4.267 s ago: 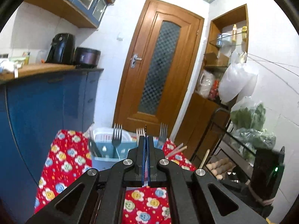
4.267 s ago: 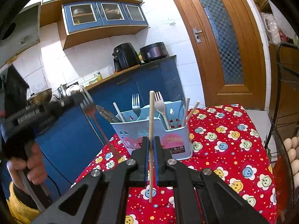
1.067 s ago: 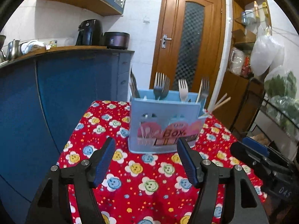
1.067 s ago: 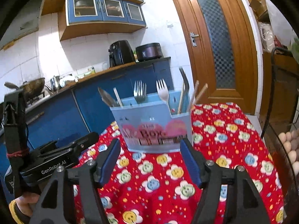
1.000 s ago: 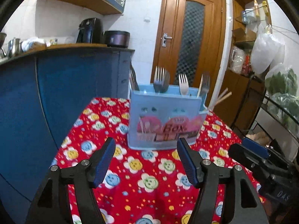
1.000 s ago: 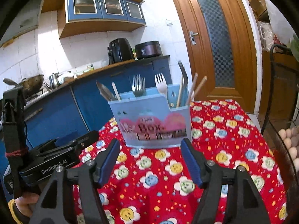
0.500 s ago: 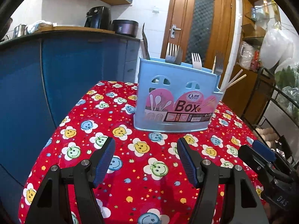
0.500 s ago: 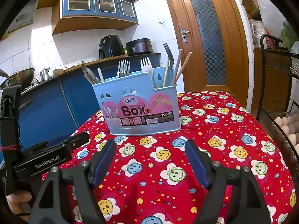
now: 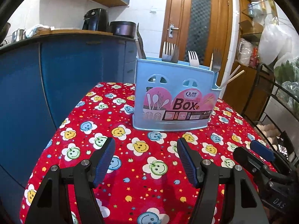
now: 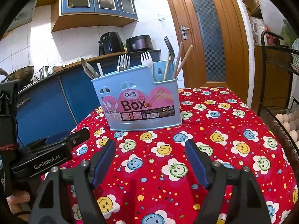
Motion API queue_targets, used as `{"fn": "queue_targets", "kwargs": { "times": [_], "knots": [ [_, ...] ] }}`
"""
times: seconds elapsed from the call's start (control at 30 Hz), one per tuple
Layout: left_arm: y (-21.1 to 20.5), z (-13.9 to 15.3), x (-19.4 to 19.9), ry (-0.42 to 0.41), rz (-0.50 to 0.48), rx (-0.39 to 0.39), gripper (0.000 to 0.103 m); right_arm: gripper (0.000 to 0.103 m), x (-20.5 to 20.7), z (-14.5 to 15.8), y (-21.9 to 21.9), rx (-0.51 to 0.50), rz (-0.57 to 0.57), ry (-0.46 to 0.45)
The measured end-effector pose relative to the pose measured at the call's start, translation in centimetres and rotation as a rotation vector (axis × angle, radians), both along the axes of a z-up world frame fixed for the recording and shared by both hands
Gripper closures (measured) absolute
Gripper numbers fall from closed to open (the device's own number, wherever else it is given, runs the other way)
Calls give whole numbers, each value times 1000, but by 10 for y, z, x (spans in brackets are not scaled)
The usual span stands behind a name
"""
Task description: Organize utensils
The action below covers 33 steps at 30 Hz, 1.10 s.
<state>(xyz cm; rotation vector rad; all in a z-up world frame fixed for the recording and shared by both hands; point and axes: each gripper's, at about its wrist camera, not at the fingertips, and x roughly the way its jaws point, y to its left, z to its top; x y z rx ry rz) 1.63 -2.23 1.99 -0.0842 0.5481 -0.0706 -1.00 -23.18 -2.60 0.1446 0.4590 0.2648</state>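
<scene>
A light blue utensil box [image 9: 173, 95] [image 10: 143, 102] labelled "Box" stands upright on a table under a red smiley-flower cloth [image 9: 130, 149] [image 10: 224, 149]. Several forks [image 9: 169, 52] [image 10: 123, 62], a white plastic fork [image 10: 146, 58] and wooden chopsticks [image 9: 231, 78] [image 10: 181, 59] stick out of its top. My left gripper [image 9: 145, 145] hovers open just above the cloth, in front of the box, nothing between its fingers. My right gripper [image 10: 149, 147] is likewise open and empty, a little short of the box. Each gripper's body shows at the other view's edge.
A blue kitchen counter [image 9: 65, 65] with an air fryer [image 10: 110, 43] and a dark pot [image 10: 139, 43] runs left of the table. A wooden door [image 9: 198, 33] stands behind. A black wire rack with eggs [image 10: 287, 119] sits close on the right.
Both grippers, earlier shut on a fork and a chopstick above the box, are now open and empty. Over the last second both sank toward the cloth, and the right jaws spread slightly wider.
</scene>
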Motion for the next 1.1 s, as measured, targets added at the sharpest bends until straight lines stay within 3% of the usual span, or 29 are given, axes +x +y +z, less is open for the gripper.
{"fn": "queue_targets", "kwargs": {
  "times": [1.1],
  "knots": [
    [1,1,-1,-7,3,4,33,25,-1,0,1,0,1,3]
  ]
}}
